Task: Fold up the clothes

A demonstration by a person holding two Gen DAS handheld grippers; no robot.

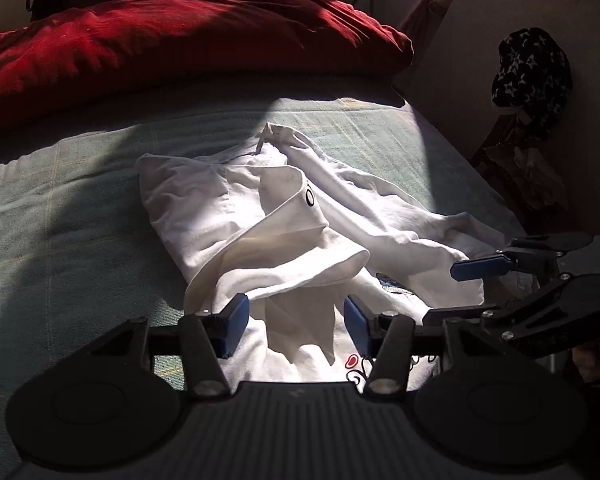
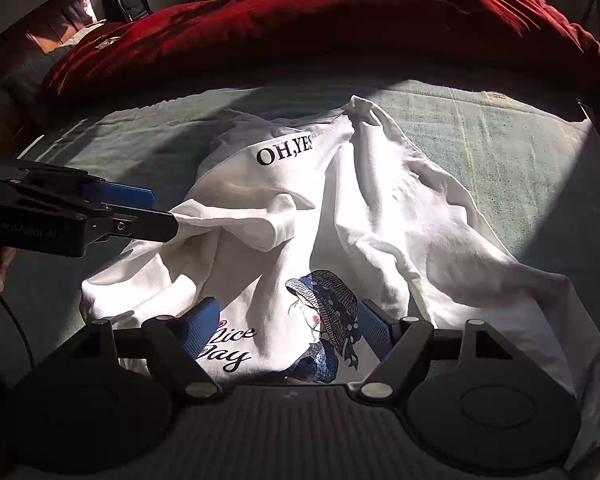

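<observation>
left gripper (image 1: 296,320): its blue fingers stand spread apart over the near part of the white t-shirt (image 1: 284,216), with cloth between them but not pinched; in the right wrist view its tip (image 2: 156,216) lies against a raised fold of the shirt, and i cannot tell if it only touches there.
right gripper (image 2: 288,332): also spread wide, low over the printed front, one finger (image 2: 198,330) beside the words "nice day" and the other beside the drawn figure with a hat.
white t-shirt: it lies crumpled on the green bedcover (image 2: 500,152), in the sun patch, print upward, with one part turned over so that "oh,yes" shows near the collar. it is not in a neat fold.
why so, as i judge: both grippers wait open at the near edge, probably to take the cloth at two places and pull it flat or turn it over.
red pillow (image 1: 188,40): it lies behind the shirt, well apart.
hidden or unclear: the near hem goes under both gripper bodies; the sleeves are lost in the wrinkles; the strong shadow covers the left side of the bed; the dark patterned thing (image 1: 532,68) at the wall i cannot identify.
</observation>
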